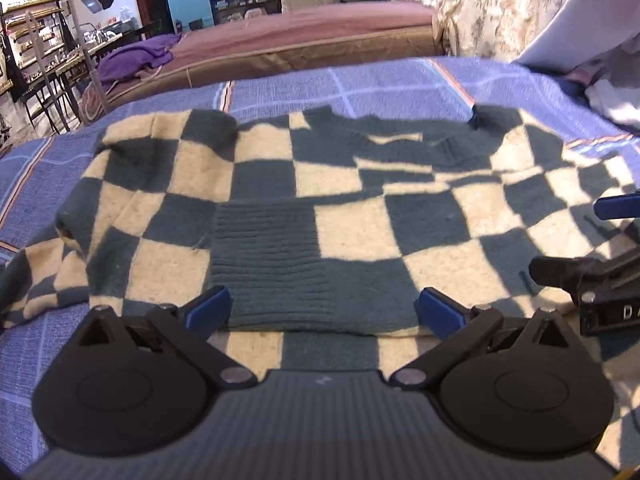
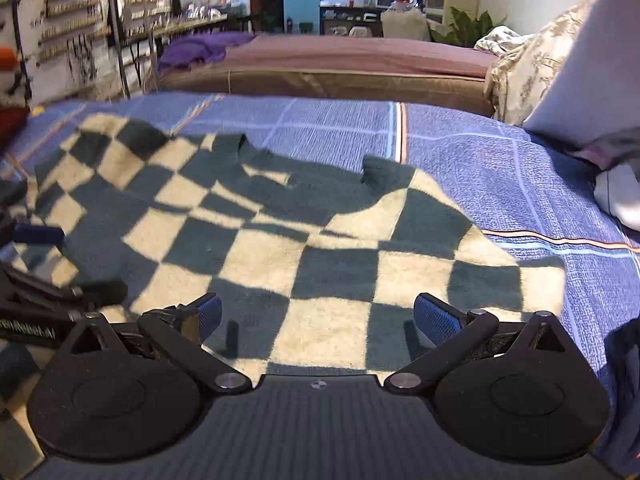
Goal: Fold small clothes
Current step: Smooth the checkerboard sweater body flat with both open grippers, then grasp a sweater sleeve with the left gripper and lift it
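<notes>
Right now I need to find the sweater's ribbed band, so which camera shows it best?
The left wrist view: the ribbed band lies plain between the open left tool fingers, its ridges clear. The right wrist view shows only the checkered sweater body and dark neckline; the band cannot be made out there.

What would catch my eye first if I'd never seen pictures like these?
Most likely the checkered sweater, dark green and cream squares, spread across a blue plaid bedcover in the middle of both views. Next, the left gripper and right gripper low in the foreground, each with blue-tipped jaws standing open just over the sweater's near edge. Behind lies a second bed with a purple blanket bunched on it.
</notes>
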Action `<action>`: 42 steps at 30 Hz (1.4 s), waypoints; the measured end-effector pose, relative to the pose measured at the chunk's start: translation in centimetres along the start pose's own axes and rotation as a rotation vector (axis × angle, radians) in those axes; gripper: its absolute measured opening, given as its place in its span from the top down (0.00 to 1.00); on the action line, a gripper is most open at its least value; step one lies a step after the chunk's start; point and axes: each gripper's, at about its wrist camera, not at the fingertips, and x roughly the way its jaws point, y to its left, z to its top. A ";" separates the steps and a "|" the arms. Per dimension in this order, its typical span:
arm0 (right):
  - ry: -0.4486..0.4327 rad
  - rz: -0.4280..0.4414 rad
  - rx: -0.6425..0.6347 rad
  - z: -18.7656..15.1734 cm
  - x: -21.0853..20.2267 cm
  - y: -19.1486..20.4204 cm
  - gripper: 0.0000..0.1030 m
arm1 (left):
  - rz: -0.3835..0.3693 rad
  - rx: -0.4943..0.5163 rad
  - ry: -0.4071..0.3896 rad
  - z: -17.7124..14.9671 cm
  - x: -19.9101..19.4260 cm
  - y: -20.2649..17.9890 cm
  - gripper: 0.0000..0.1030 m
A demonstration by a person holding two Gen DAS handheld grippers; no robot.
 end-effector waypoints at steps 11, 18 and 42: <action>-0.055 0.106 0.064 -6.0 -5.6 -1.6 0.00 | -0.017 -0.031 -0.123 -2.4 -3.9 4.3 0.00; -0.153 0.180 0.081 -6.2 -10.5 -1.3 0.00 | 0.087 -0.526 -0.169 -5.7 -7.6 18.8 0.00; -0.071 0.237 0.098 -5.6 -10.3 1.1 0.28 | 0.082 -0.780 -0.281 -2.9 -1.2 27.7 0.87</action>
